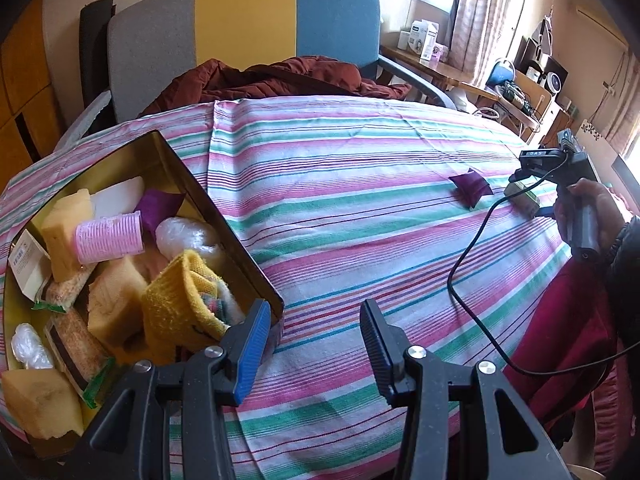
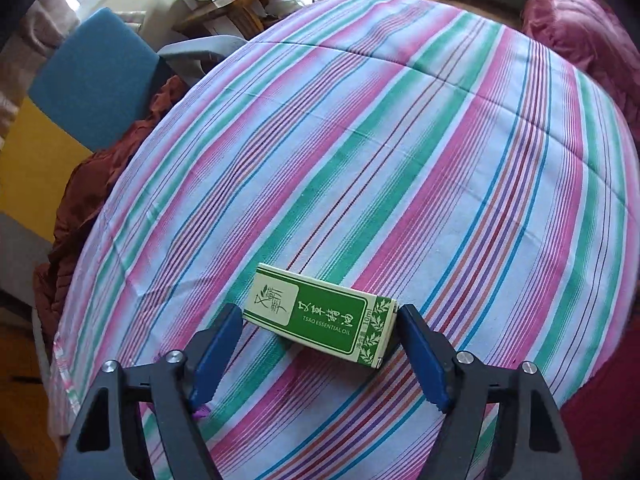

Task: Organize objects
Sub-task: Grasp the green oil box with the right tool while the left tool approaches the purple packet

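Striped cloth in pink, green and white covers the surface [image 2: 360, 140], with a grey, yellow and blue chair [image 1: 244, 20] pushed up at its far side and a rust-brown quilted garment [image 1: 280, 80] heaped on the seat. At the left edge sits a gold tin [image 1: 224, 216] packed with yellow sponges, a pink hair roller [image 1: 109, 238], a yellow knitted cloth and wrapped bits. The left tool [image 1: 314, 350] hovers just beside the tin's near corner, its jaws partly apart and holding nothing. A purple pouch [image 1: 470, 189] lies alone farther out on the cloth. The right tool [image 2: 320, 344] points down over a green and cream essential oil box [image 2: 320, 316] lying flat; the box sits between its jaws, the right pad at the box's end, the left pad still clear.
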`<state>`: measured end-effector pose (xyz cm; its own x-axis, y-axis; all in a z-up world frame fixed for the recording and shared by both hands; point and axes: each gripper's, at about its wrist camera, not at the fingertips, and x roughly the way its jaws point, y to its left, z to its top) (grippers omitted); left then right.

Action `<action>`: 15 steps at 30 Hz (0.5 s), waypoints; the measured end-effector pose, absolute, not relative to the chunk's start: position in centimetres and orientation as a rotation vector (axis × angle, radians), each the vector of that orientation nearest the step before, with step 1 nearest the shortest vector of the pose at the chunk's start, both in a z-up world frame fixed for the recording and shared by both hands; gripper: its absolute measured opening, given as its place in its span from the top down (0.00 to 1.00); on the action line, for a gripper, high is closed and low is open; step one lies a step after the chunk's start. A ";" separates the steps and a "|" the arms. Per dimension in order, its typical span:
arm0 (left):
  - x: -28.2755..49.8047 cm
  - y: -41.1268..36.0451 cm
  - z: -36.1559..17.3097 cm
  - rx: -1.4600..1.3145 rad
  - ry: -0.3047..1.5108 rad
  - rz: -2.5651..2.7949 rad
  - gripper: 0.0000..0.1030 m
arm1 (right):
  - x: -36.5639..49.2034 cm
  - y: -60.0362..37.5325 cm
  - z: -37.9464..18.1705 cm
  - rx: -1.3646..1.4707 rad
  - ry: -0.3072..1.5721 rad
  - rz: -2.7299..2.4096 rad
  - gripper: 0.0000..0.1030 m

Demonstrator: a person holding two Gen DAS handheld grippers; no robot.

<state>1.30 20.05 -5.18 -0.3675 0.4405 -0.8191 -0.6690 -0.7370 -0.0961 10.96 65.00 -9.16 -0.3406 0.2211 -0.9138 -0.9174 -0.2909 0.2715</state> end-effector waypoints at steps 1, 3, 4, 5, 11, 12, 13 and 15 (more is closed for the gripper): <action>1.3 20.1 -5.2 -1.167 0.334 2.125 0.54 | 10.8 64.9 -9.1 -1.021 1.078 1.761 0.23; 1.3 20.3 -5.1 -1.167 0.342 2.123 0.54 | 10.6 65.0 -9.0 -1.027 1.054 1.781 0.23; 1.3 20.4 -5.1 -1.165 0.343 2.123 0.54 | 10.5 64.9 -8.8 -1.025 1.044 1.793 0.23; 1.3 20.5 -4.9 -1.159 0.346 2.124 0.54 | 10.3 64.7 -8.6 -1.024 1.031 1.808 0.23; 0.1 22.2 -3.8 -1.125 0.350 2.111 0.54 | 9.7 63.2 -7.6 -1.069 0.894 1.862 0.23; -0.2 22.7 -3.8 -1.128 0.355 2.110 0.54 | 10.0 63.0 -7.6 -1.081 0.857 1.845 0.23; -0.8 23.4 -3.7 -1.129 0.358 2.103 0.54 | 10.2 62.9 -7.4 -1.082 0.832 1.824 0.23; -1.7 24.8 -3.4 -1.136 0.342 2.084 0.55 | 11.9 64.0 -7.6 -1.063 0.850 1.825 0.23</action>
